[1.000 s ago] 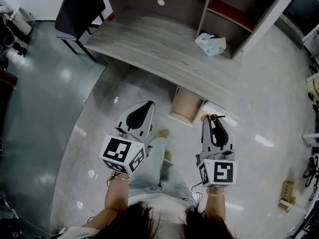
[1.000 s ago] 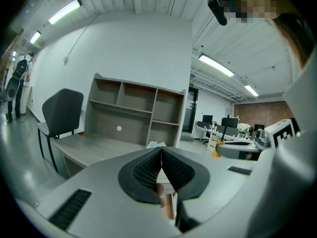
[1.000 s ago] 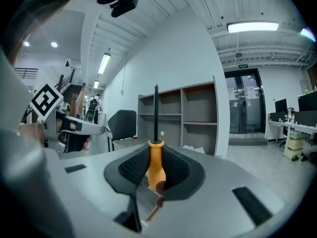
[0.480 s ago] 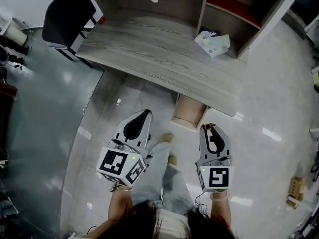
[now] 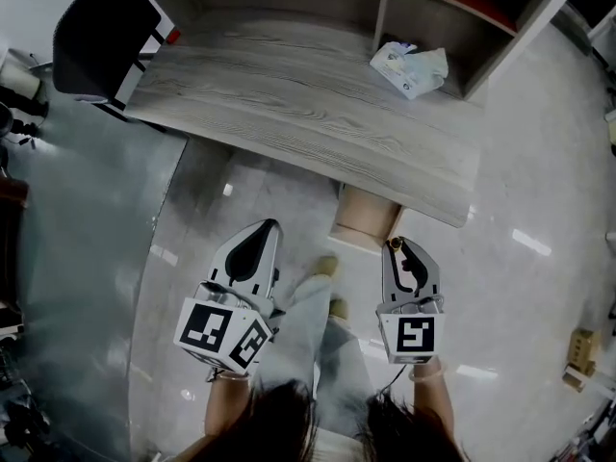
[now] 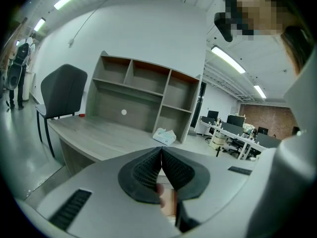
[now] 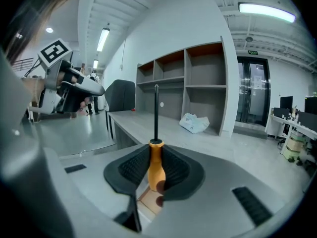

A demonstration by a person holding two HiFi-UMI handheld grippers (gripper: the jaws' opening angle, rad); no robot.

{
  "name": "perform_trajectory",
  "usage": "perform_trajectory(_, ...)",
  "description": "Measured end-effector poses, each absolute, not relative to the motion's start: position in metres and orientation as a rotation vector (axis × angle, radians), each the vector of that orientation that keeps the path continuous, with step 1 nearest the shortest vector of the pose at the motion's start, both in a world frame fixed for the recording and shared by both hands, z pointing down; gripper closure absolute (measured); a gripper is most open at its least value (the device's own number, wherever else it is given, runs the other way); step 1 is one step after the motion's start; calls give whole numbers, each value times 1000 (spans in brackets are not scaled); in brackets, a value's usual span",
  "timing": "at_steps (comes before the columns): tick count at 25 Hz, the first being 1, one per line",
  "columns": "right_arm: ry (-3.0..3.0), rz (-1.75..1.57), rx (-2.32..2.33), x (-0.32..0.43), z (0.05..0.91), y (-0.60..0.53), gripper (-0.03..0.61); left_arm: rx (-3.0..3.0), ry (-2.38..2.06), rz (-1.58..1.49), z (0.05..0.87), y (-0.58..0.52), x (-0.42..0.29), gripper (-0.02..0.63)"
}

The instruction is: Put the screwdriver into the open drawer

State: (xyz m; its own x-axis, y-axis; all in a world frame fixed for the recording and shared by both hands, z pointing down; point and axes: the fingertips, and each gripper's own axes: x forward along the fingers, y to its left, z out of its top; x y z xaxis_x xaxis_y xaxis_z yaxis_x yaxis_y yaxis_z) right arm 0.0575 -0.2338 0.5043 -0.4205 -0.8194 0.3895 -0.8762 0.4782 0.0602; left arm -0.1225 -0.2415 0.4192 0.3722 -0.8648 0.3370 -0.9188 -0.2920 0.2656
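1. In the head view, you held both grippers out over the pale floor [image 5: 539, 219], in front of the grey wooden desk [image 5: 318, 114]. Your right gripper [image 5: 394, 244] had its tip just at the near edge of the open drawer [image 5: 367, 212], which stuck out from under the desk's front edge. A bit of the orange handle of the screwdriver [image 5: 393, 243] showed at that tip. Your left gripper [image 5: 266, 226] sat to the left of the drawer, apart from it. A white packet [image 5: 409, 65] lay on the desk's far right side by the shelves [image 5: 438, 12], and a dark chair [image 5: 96, 27] stood at the desk's left end
2. In the left gripper view, your jaws were pressed together with nothing between them. They pointed toward the desk, the shelves and the white packet, with the chair off to the left
3. In the right gripper view, your jaws were clamped on the screwdriver's orange handle, and the black shaft stuck straight out past the tips toward the shelves. The light wood of the drawer showed below the jaws. Your left gripper, with its marker cube, was off at the left edge
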Motion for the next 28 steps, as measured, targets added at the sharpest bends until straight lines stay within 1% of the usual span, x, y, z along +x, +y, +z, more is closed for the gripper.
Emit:
perform_trajectory(16,-2272,221,1403,59,600,-259,491,2207,-1521,227,479,-269,-127,597)
perform_trajectory(28,-2213,175,1271,55,676,-268,492,2199,-1469,273,527,-281,-122,597)
